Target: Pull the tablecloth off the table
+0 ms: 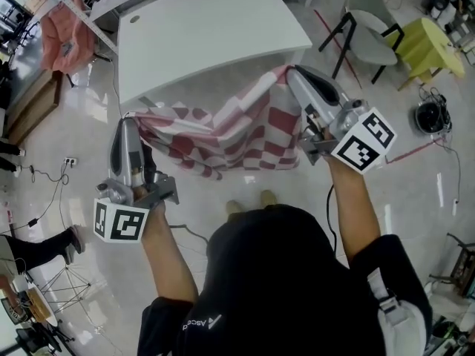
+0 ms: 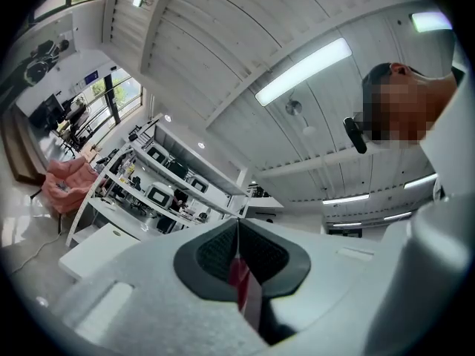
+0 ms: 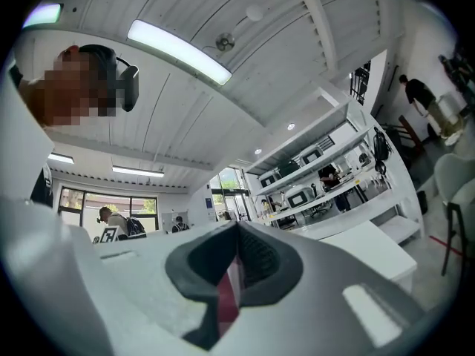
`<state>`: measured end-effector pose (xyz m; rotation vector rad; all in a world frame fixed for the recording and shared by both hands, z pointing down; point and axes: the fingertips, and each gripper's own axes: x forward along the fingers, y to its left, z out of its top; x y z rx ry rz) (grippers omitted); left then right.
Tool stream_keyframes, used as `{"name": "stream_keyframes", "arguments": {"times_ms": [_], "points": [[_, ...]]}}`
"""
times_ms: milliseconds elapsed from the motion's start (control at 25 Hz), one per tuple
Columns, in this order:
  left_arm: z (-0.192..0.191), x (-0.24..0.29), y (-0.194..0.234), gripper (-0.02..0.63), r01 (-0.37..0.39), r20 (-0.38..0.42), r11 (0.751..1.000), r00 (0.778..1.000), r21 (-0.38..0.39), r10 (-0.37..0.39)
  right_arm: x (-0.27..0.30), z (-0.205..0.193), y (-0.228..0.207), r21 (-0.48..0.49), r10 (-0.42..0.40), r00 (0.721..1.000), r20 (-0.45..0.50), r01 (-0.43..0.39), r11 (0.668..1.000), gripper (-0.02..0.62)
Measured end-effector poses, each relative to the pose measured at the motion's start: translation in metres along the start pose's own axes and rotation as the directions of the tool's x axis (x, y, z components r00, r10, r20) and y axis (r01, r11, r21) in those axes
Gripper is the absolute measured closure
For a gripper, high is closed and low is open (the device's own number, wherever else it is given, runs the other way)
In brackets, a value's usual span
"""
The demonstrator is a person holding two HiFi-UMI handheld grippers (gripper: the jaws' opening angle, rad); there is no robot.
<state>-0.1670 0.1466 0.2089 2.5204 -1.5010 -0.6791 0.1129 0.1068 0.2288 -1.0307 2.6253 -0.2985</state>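
The dark fingers [image 2: 211, 254] of the left gripper [image 1: 128, 121] are clamped tight on a fold of the red-and-white checked tablecloth [image 1: 237, 128]. The right gripper [image 1: 292, 73] pinches another fold the same way. The cloth hangs slack between them in sagging folds, just in front of the near edge of the white rectangular table [image 1: 208, 28], above the glossy pale floor [image 1: 74, 162]. A grey chair [image 1: 371, 35] and a yellow-green seat [image 1: 427, 43] stand beyond the table.
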Motion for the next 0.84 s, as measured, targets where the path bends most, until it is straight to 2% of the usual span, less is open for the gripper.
{"name": "stream_keyframes", "arguments": {"times_ms": [840], "points": [[-0.004,0.0044,0.0035,0.592,0.023,-0.013,0.999,1.0,-0.026,-0.023,-0.0069,-0.0062,0.0011,-0.005,-0.026,1.0,0.006,0.026,1.0,0.592]]}}
